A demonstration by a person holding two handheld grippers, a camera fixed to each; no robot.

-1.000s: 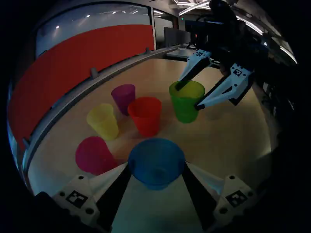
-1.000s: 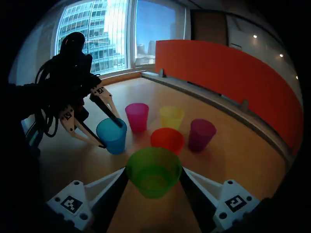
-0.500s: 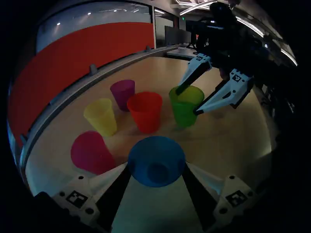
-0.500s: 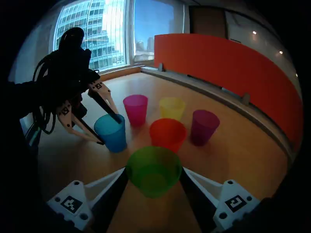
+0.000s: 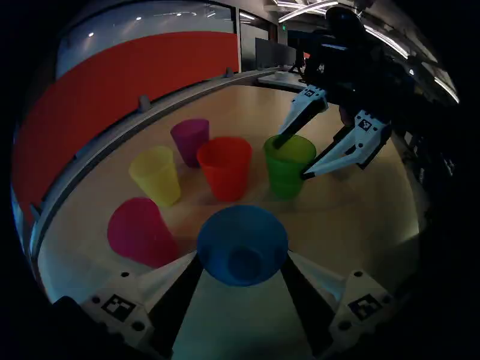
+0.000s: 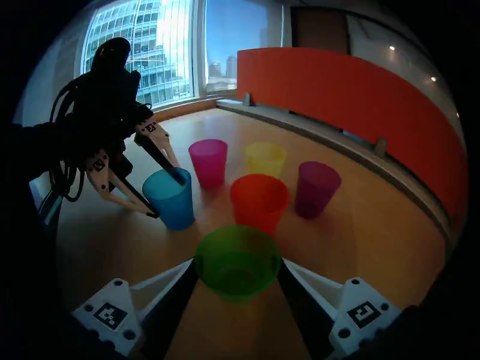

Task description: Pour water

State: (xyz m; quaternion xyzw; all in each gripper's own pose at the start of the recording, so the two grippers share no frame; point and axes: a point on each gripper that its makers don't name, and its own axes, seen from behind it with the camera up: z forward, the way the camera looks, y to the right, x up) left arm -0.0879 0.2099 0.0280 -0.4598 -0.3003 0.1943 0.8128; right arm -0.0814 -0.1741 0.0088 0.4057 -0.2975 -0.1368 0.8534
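In the left gripper view my left gripper [image 5: 242, 264] is shut on a blue cup [image 5: 242, 243], held upright with its mouth toward the camera. Across the table in that view the right gripper [image 5: 291, 159] grips a green cup [image 5: 287, 167]. In the right gripper view my right gripper [image 6: 237, 273] is shut on the green cup [image 6: 237, 261], upright near the lens. Farther off at the left of that view, the left gripper [image 6: 167, 193] holds the blue cup [image 6: 170, 198], with a dark hand and cables behind it.
Four more cups stand on the wooden table [image 6: 372, 240]: orange [image 6: 259, 201], magenta [image 6: 208, 162], yellow [image 6: 265, 159] and purple [image 6: 315, 187]. A red partition [image 6: 360, 96] runs along the table's far edge. Windows [image 6: 150, 54] lie beyond the left gripper.
Both views have risen and tilted down a little over the second. The two held cups stay gripped and upright, and the standing cups have not moved.
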